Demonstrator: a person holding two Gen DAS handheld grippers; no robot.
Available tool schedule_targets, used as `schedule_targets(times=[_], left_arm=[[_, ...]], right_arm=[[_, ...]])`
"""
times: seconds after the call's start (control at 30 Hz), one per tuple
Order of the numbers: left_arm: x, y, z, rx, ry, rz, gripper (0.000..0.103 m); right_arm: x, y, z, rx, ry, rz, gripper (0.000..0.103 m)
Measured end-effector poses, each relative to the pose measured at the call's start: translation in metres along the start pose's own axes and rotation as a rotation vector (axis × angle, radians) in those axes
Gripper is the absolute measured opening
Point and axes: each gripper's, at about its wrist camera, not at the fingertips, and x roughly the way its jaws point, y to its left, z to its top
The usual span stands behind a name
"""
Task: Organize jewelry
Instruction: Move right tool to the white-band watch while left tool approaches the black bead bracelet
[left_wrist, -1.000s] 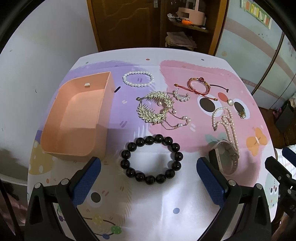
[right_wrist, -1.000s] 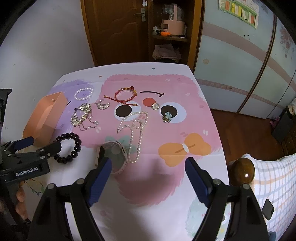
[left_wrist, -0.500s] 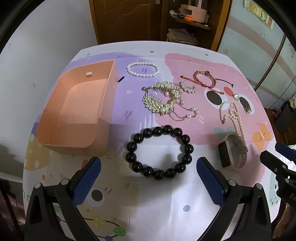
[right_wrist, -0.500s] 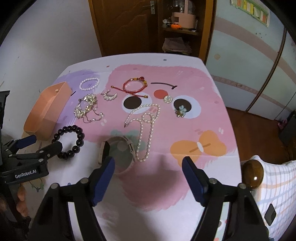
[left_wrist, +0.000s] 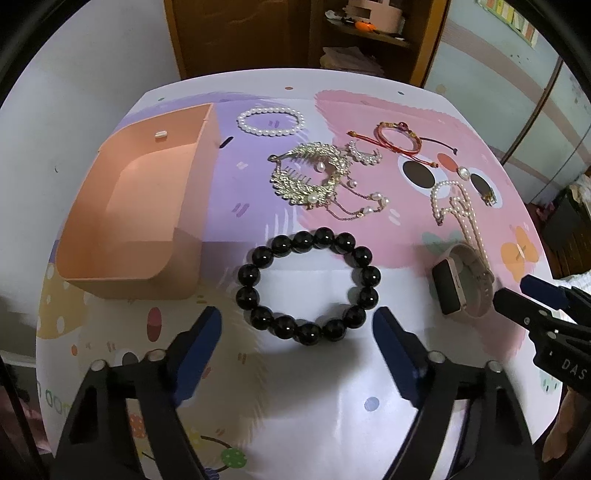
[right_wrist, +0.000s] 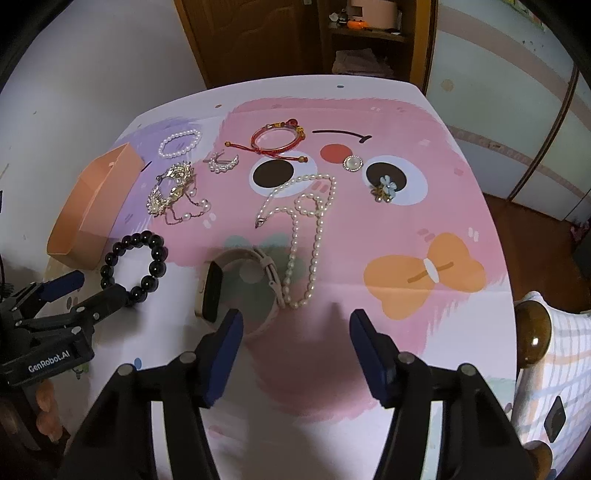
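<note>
A black bead bracelet lies on the table just ahead of my open left gripper, between its fingertips' line; it also shows in the right wrist view. An empty orange box stands to its left. A pink-strapped smartwatch lies just ahead of my open right gripper, near its left finger. A pearl necklace, gold hair comb, white pearl bracelet, red cord bracelet and small brooches lie farther back.
The table wears a pink and purple cartoon cloth. A wooden door and shelf stand behind the table. A bed post knob and checked bedding are at the right. The right gripper's tip shows in the left wrist view.
Both grippers have moved forward and down toward the table. The black bracelet now sits closer to the left fingertips and the watch closer to the right gripper. Both stay open.
</note>
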Motion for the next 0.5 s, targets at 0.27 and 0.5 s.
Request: schedule_targets(times=[0.27, 0.5], left_arm=[[0.001, 0.000, -0.002, 0.008, 0.005, -0.004, 0.074], [0.003, 0.004, -0.002, 0.000, 0.017, -0.022, 0.071]], right_arm=[[0.011, 0.001, 0.002, 0.003, 0.029, 0.037, 0.044], [0.019, 0.002, 0.002, 0.013, 0.051, 0.057, 0.043]])
